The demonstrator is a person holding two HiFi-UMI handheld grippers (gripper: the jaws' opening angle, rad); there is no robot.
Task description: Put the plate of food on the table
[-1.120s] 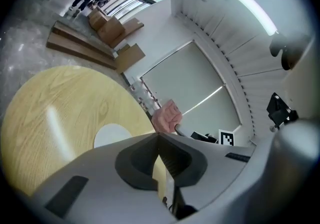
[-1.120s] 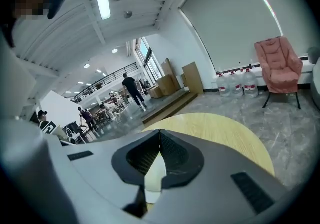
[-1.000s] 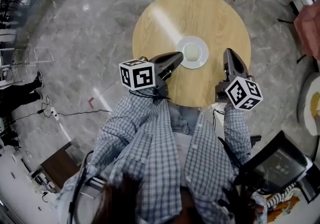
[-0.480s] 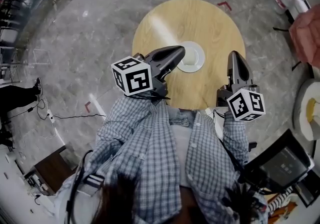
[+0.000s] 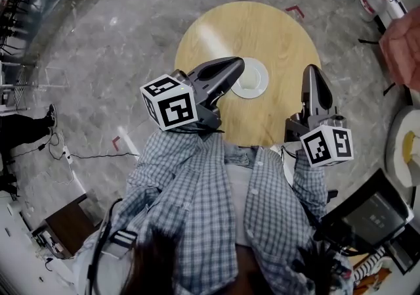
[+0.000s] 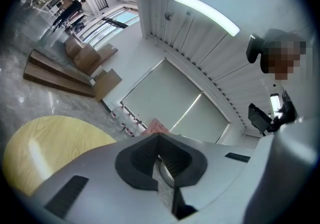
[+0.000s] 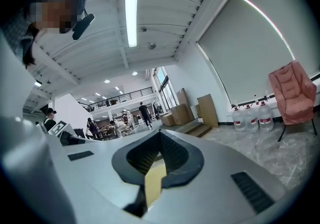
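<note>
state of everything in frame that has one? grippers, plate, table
Left gripper: shut, empty; tip overlaps the plate's left rim in the head view.
Right gripper: shut, empty, off to the plate's right.
Plate: flat on the table, not gripped; contents too small to tell.
Table: upright, plate on it.

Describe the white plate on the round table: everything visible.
The white plate is round, with a rim and a cream-looking centre; whether food lies in it cannot be told. It looks ceramic. It lies flat on the wooden table, toward the person's side. The tip of the left gripper overlaps its left edge in the head view; contact is unclear.
</note>
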